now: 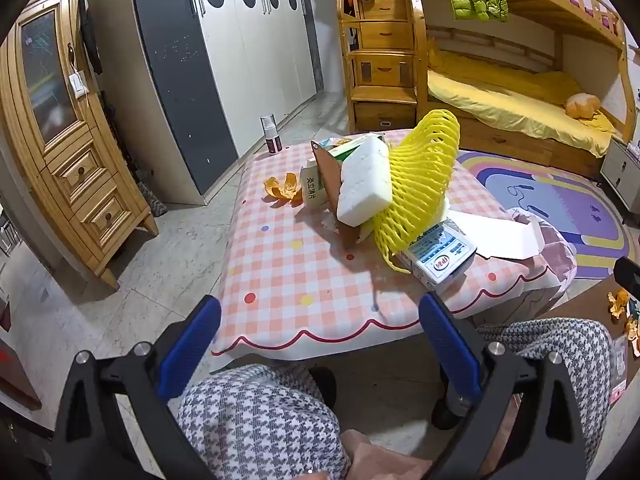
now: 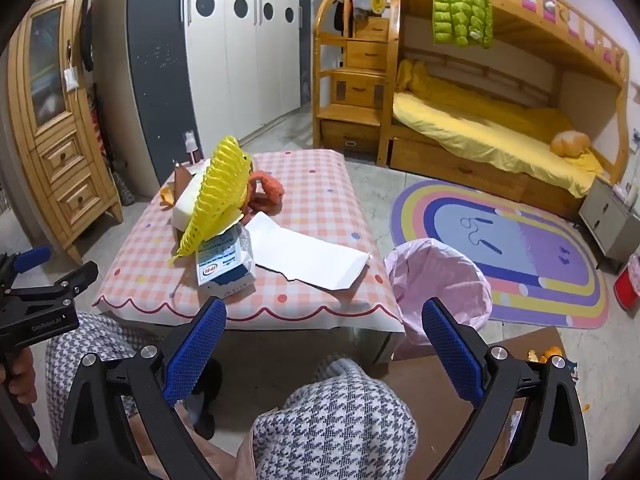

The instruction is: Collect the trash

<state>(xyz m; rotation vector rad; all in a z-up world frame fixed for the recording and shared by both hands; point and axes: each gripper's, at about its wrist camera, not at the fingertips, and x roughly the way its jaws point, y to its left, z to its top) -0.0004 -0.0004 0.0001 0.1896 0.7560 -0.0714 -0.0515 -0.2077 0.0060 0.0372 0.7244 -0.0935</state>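
Both grippers wide open, gripping nothing: left gripper (image 1: pixel 320 316), right gripper (image 2: pixel 324 320) | trash on checked table (image 2: pixel 320 184): yellow foam net (image 1: pixel 416 176) leaning on white foam block (image 1: pixel 364 184), milk carton (image 2: pixel 226 266), orange peel (image 1: pixel 282 188) | pink-lined bin (image 2: pixel 440 280) beside table

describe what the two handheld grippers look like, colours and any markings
Both are alike: black plastic frames with triangular cut-outs and silver round bolts, carrying two long fingers faced with blue dimpled pads. The left gripper and right gripper match in their own views. In the right wrist view the left one's black body bears white "CenRobot.AI" lettering. No cables show.
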